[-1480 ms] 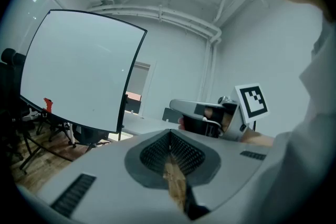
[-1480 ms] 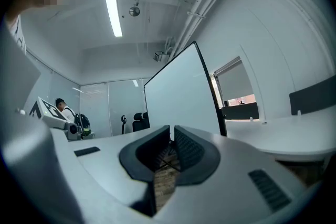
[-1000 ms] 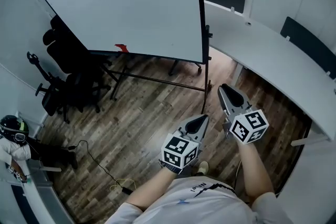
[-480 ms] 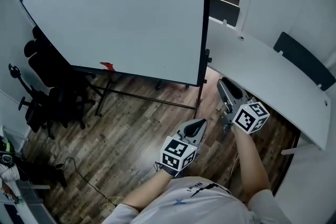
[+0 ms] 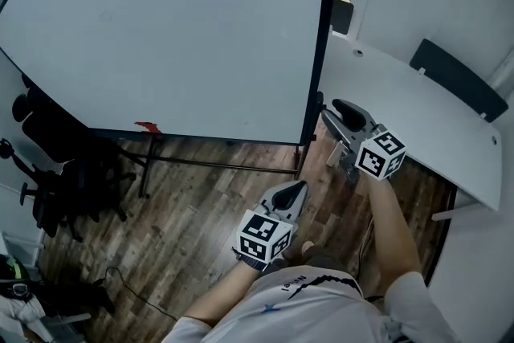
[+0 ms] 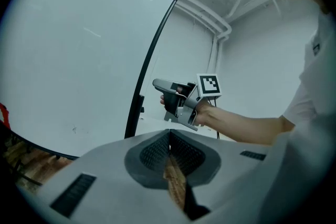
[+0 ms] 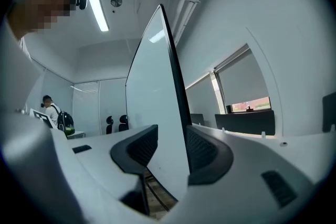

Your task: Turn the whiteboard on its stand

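The whiteboard is a large white panel in a black frame, upright on its stand. My right gripper is at the board's right edge. Its jaws have just been opening, and in the right gripper view the framed edge stands between the pads without either pressing on it. My left gripper hangs lower, in front of the board's lower right corner, with its jaws shut and nothing in them. The left gripper view shows the closed pads, the board and the right gripper beyond.
A long white desk with a dark panel runs along the right, close behind the board's edge. Black office chairs stand at the left. A small red thing lies at the board's lower rim. A person sits far off.
Both grippers have moved toward the whiteboard, which now fills far more of the head view. The right gripper's jaws have spread and now straddle the board's right edge.
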A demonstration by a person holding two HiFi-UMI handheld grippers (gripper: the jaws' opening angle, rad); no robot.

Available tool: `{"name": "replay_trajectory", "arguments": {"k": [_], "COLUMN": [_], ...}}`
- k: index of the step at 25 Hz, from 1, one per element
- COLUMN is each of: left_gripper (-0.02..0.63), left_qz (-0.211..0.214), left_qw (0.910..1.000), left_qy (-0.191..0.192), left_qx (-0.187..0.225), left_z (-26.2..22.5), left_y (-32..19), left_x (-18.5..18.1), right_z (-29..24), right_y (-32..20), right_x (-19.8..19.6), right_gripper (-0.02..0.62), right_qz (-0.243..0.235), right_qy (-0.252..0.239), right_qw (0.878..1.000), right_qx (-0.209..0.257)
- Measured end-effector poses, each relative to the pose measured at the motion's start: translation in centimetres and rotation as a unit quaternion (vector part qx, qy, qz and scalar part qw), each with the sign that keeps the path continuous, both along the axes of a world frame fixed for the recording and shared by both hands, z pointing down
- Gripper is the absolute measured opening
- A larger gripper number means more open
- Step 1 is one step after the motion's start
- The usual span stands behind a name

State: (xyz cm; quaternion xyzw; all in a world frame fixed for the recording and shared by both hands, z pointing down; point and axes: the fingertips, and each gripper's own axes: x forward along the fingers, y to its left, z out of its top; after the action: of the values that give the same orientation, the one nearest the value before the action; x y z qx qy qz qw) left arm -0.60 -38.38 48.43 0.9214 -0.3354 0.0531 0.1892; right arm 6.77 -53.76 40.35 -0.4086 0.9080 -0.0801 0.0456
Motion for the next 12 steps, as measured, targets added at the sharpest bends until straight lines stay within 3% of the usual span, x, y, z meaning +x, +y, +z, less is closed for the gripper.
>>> {"name": "replay_trajectory", "arguments": {"k": [7, 12], "left_gripper": [0.012, 0.012], "left_qz": [-0.023, -0.049], "left_qw": [0.9996, 0.9985], "left_qy": [-0.017, -0.023], "left_qx": [0.005, 0.003], "left_z": [-1.0, -1.2], "left_y": [-3.9, -6.1], "left_x": [0.1, 0.6], "right_z": [-2.3, 0.5], "right_y": [-5.6, -7.6], "right_x": [-0.7, -2.1], "right_gripper": [0.160, 0.160], "right_qz": [-0.074, -0.149], "right_qy": [0.011, 0.026], "right_qw": [0.997, 0.988], "right_qx": [0.032, 0.023]}}
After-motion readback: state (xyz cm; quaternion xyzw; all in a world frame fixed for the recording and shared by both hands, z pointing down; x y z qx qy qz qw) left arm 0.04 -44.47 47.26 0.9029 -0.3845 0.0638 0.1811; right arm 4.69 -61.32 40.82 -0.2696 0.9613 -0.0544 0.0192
